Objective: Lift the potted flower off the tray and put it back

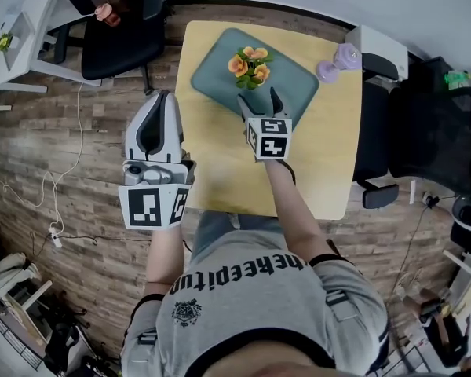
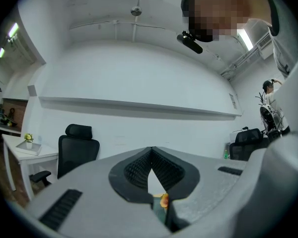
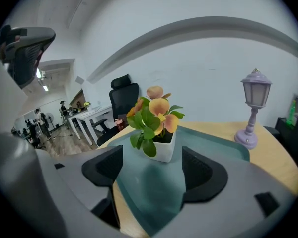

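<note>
right gripper [image 3: 151,170]: jaws spread wide, nothing gripped; angled down at the pot, pads short of it on either side of the approach line, no contact.
left gripper [image 2: 150,152]: jaws closed tip to tip, nothing between them; held level beside the table's left edge, clear of the work lane. Judged idle, since one gripper is enough for a small pot.
potted flower [image 1: 251,67]: upright in a white square pot, standing on the tray near its middle, just ahead of the right jaws, untouched.
tray [image 1: 212,77]: teal, set at an angle on the table; near edge lies under the right jaws.
table [image 1: 330,163]: light wood, otherwise bare around the tray on the near side.
lamp [image 3: 255,108]: small, lilac, on the table beside the tray's far right side, well apart from the approach path.
step: pre-grasp, lift not yet started.
reason for wide opening: gap exceeds pot width, so the pads can pass either side of the pot walls.
reason for downward tilt: brings the pads in under the leaves, at pot-body height.
next: ease forward until the pads bracket the pot, close on the walls, lift straight up.
risk: leaves overhang the near face and could get pinched; smooth-looking pot could slip or tip if caught high or off-centre.
</note>
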